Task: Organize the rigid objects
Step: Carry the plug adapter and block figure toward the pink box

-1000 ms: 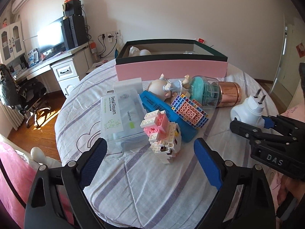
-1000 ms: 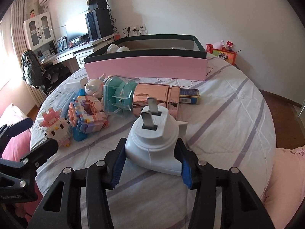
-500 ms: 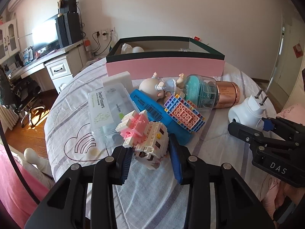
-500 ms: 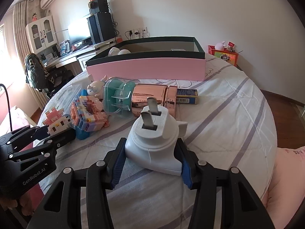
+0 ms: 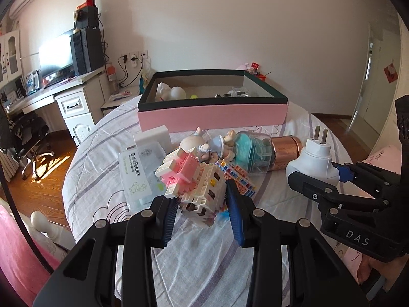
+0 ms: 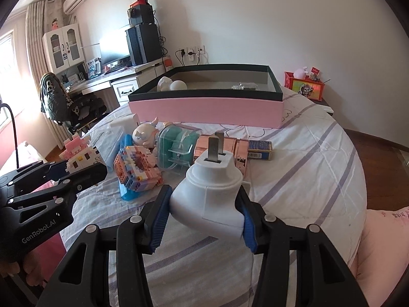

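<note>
While my left fingers (image 5: 202,204) clenched the pink-and-white brick figure (image 5: 194,176), my right fingers (image 6: 204,212) gripped the white plug adapter (image 6: 212,192); the pink box (image 5: 212,120) lay beyond both.

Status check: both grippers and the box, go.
Left hand-held gripper just closed on block figure. Right hand-held gripper clamped on white plug. Pink box open behind toy pile, path clear.

Two fisheye wrist views look forward and downward, close over a bed (image 5: 204,268), both sharing the pink box (image 5: 212,116) (image 6: 204,111)
</note>
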Tool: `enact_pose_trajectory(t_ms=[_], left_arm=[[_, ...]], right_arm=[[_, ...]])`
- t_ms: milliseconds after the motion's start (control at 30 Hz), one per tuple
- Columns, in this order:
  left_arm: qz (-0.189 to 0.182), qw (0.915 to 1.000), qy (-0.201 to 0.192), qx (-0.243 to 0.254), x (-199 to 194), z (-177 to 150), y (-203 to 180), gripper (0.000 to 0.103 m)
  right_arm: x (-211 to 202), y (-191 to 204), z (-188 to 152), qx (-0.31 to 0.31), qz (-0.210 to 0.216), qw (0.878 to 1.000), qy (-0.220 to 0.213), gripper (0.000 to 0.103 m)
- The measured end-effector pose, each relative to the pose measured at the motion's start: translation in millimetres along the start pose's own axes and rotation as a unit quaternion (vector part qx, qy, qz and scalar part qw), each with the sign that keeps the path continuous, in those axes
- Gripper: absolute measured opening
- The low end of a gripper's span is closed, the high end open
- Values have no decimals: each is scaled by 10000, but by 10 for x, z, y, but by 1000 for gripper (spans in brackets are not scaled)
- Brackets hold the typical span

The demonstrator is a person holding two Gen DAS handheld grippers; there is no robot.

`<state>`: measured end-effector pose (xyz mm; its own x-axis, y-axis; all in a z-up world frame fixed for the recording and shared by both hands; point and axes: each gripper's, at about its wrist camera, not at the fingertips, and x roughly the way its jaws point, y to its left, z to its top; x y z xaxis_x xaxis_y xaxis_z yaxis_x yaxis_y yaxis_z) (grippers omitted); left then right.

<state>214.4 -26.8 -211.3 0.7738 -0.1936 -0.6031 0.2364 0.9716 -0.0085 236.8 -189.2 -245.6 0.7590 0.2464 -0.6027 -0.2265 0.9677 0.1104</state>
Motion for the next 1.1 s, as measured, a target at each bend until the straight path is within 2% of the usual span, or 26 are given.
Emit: enact_pose_trajectory(t_ms=[167, 333, 533, 633, 733, 833, 967, 1033, 1100], left_arm=[[-106, 9996, -200, 145, -39, 252, -30, 37], [-202, 9986, -382, 300, 20, 637, -6, 37], [-196, 9968, -472, 613, 323, 1226, 32, 37], [-158, 9968, -320, 710, 649, 1539, 100, 37], [-22, 9972, -75, 743, 1031, 1830, 183, 37], [-60, 9974, 244, 673, 1415, 2079, 290, 37], [109, 9946, 765, 694, 1974, 2302, 380, 37], [260, 9922, 993, 712, 2233, 2350, 399, 36], [261, 9894, 1239, 713, 2463, 2349, 408, 37]], right_arm=[[-92, 85, 236, -194, 46, 9995, -249, 51], [-120, 101, 599, -408, 52, 9979, -501, 51], [72, 53, 1170, -662, 133, 9957, -634, 51], [299, 4, 1484, -771, 163, 9953, -557, 51], [591, -19, 1756, -944, -27, 9948, -384, 51], [927, -82, 2009, -990, -76, 9949, -182, 51], [1416, -175, 2233, -979, -134, 9948, 236, 51], [1692, -195, 2296, -1030, -222, 9931, 518, 51], [1916, -240, 2317, -1028, -267, 9918, 714, 51]])
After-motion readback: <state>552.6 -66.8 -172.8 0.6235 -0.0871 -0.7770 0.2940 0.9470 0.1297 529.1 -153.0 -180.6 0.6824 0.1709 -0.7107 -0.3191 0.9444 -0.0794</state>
